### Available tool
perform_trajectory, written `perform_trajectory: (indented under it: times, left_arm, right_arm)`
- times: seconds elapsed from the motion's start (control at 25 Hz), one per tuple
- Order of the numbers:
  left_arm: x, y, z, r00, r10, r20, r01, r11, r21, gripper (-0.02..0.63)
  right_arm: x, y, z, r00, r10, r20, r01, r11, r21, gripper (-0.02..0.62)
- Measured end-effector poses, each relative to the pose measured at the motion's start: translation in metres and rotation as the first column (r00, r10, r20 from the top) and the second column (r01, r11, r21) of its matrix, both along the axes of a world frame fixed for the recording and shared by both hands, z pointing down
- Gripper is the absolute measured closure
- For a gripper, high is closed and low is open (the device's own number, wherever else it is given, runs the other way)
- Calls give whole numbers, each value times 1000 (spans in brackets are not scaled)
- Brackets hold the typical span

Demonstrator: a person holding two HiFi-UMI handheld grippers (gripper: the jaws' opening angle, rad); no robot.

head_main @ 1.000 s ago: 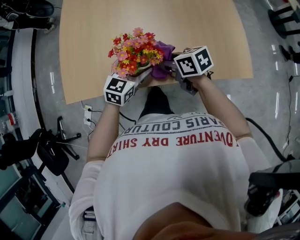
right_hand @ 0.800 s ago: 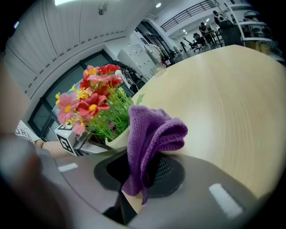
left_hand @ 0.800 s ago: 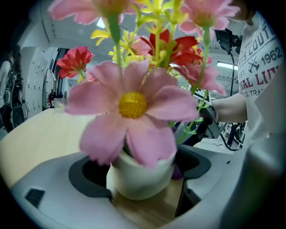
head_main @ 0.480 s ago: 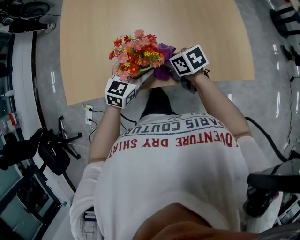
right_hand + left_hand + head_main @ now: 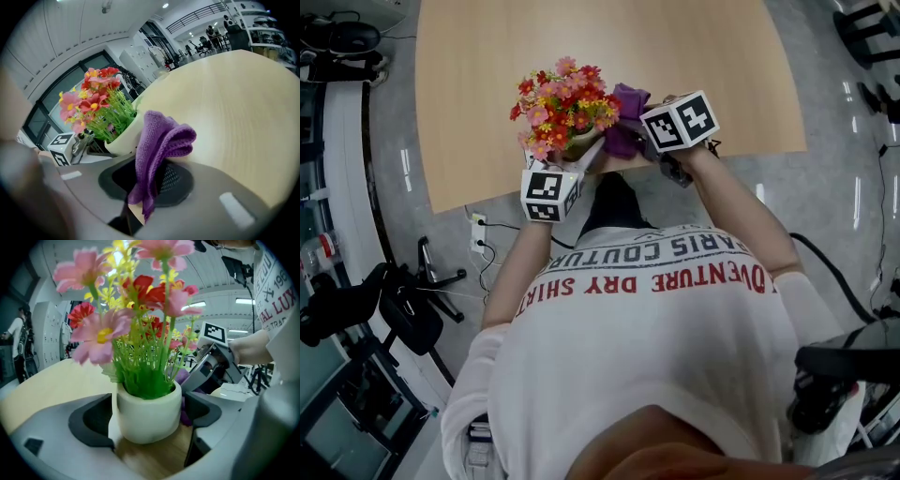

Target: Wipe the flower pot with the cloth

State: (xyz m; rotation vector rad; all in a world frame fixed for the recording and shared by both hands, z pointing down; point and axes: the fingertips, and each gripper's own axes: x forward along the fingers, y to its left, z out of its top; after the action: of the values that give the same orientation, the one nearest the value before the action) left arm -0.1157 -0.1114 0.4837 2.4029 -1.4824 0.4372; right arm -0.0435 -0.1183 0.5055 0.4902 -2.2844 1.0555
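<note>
One flower pot [image 5: 149, 413]: white and round, standing upright on the table [image 5: 694, 56], mouth up, long axis vertical; it sits close to the table's 6 o'clock edge in the head view.
One bunch of flowers [image 5: 562, 103]: pink, red and yellow heads on green stems, rising straight up out of the pot.
One cloth [image 5: 159, 145]: purple, folded, at the pot's 3 o'clock in the head view, touching the pot's side.
Two grippers: each carries one marker cube.
Left gripper [image 5: 578, 157]: reaches in from the pot's 6 to 7 o'clock; its jaws close on the pot, one on either side of the wall.
Right gripper [image 5: 149, 180]: comes in from the pot's 3 to 4 o'clock; its jaws pinch the cloth, whose bunched upper fold stands above them and leans on the pot.
</note>
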Motion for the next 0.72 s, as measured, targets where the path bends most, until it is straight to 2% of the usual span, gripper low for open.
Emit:
perform_trajectory:
  times: [0.08, 0.16, 0.36, 0.44, 0.52, 0.72]
  left_arm:
    - [-7, 3, 0, 994, -112, -5, 112, 994, 3, 137]
    - [-8, 8, -3, 976, -217, -32, 217, 976, -3, 137]
    - [0, 6, -12, 931, -356, -82, 353, 934, -50, 138]
    - [-3, 2, -10, 922, -381, -73, 377, 924, -65, 140]
    - [-6, 0, -9, 922, -382, -66, 378, 924, -64, 158]
    - [-7, 2, -9, 946, -319, -64, 316, 947, -47, 164]
  right_arm:
    - [5, 0, -2, 1000, 11, 3, -11, 1000, 11, 531]
    - [11, 3, -7, 1000, 23, 7, -23, 1000, 16, 532]
    - [23, 15, -14, 999, 35, 10, -35, 999, 23, 532]
    - [25, 18, -14, 999, 37, 16, -37, 999, 18, 532]
    - [25, 22, -13, 999, 40, 27, -40, 999, 8, 532]
    - [26, 26, -14, 999, 43, 32, -44, 999, 14, 532]
